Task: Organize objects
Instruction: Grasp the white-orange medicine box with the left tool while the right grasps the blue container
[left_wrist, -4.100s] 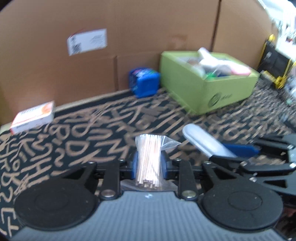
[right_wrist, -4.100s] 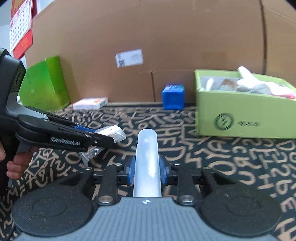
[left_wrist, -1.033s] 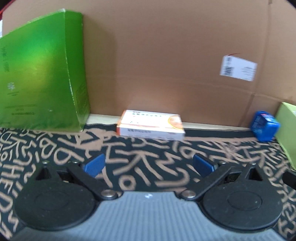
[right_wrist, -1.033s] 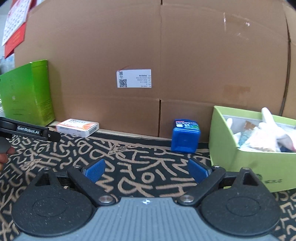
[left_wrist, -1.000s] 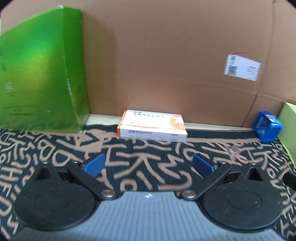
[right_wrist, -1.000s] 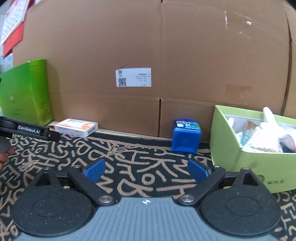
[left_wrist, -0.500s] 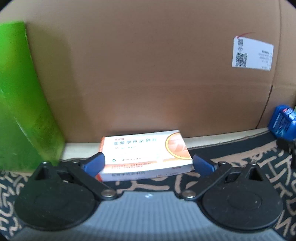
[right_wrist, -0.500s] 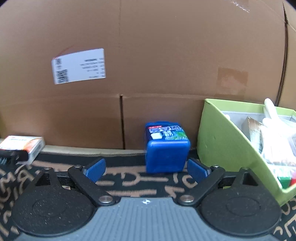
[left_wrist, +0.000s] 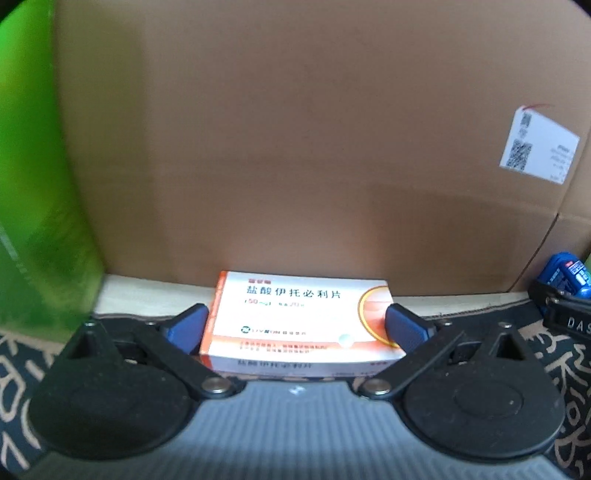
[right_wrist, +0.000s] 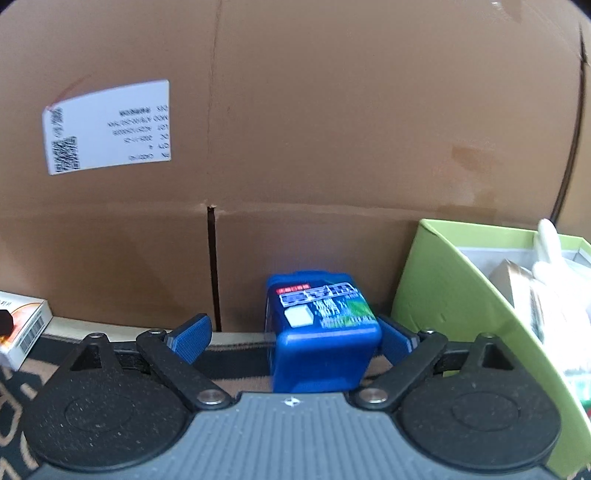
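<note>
White-orange medicine box (left_wrist: 295, 321) sits between spread left hand-held gripper (left_wrist: 297, 325) fingers; blue box (right_wrist: 321, 336) between spread right hand-held gripper (right_wrist: 293, 338) fingers; contact unclear.

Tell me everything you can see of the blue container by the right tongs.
The blue container is a small, glossy, plastic-looking box with rounded corners and a printed label on top. It sits upright on the patterned mat, near the cardboard wall, left of the green box. The open right tongs straddle it, nearer the right pad.
</note>
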